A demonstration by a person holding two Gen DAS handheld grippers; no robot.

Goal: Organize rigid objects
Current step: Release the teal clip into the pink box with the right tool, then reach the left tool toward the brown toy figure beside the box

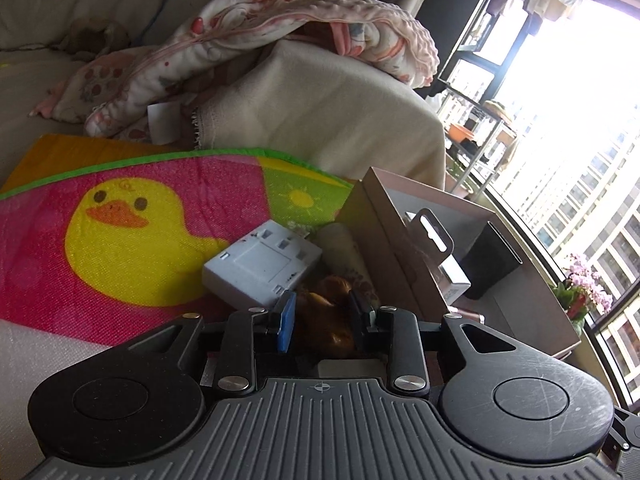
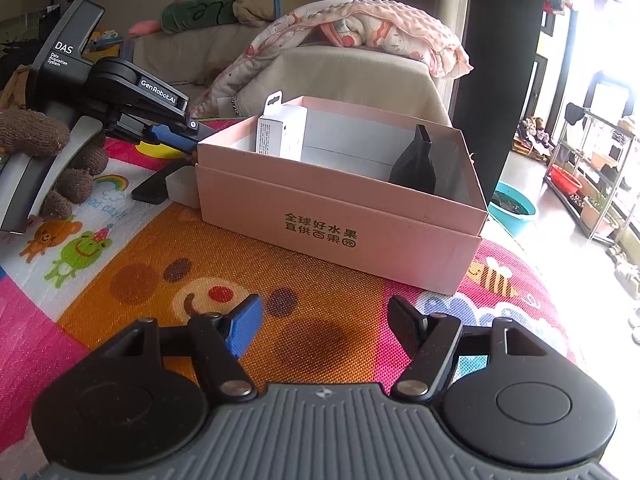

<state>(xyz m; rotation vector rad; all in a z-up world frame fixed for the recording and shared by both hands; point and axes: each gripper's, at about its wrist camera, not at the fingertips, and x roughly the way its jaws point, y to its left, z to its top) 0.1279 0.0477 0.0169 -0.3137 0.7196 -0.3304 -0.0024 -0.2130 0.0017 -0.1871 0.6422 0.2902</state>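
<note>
Left wrist view first: the left gripper [image 1: 322, 314] has its fingers drawn in on either side of a glossy brown lumpy object [image 1: 328, 312], the blue pad [image 1: 286, 320] on one side and the black finger on the other, pressed against it. What that brown thing is, hard to say. Just ahead lies a white plastic block [image 1: 262, 268] with square corners and small recessed slots, and beside it a pale, rounded tube shape [image 1: 346, 250]. All of this sits on a woven play mat [image 1: 120, 240], pink with a big yellow duck. To the right stands the cardboard box [image 1: 400, 256], smooth and pale, holding a white carton with a hang tab [image 1: 434, 248] and a matte black container [image 1: 494, 260].

Over to the right wrist view: the right gripper [image 2: 326, 322] hangs over the mat [image 2: 280, 320] with its fingers spread wide, nothing between them. Straight ahead is the pink box [image 2: 340, 216], its lid nested beneath, dark printed characters on the front wall. Inside, the white carton [image 2: 282, 134] stands upright at the back left, and a black wedge-shaped piece [image 2: 416, 160] leans at the right. At far left, the other gripper [image 2: 176, 136] reaches down behind the box's left corner, held in a brown knitted glove [image 2: 48, 148].
</note>
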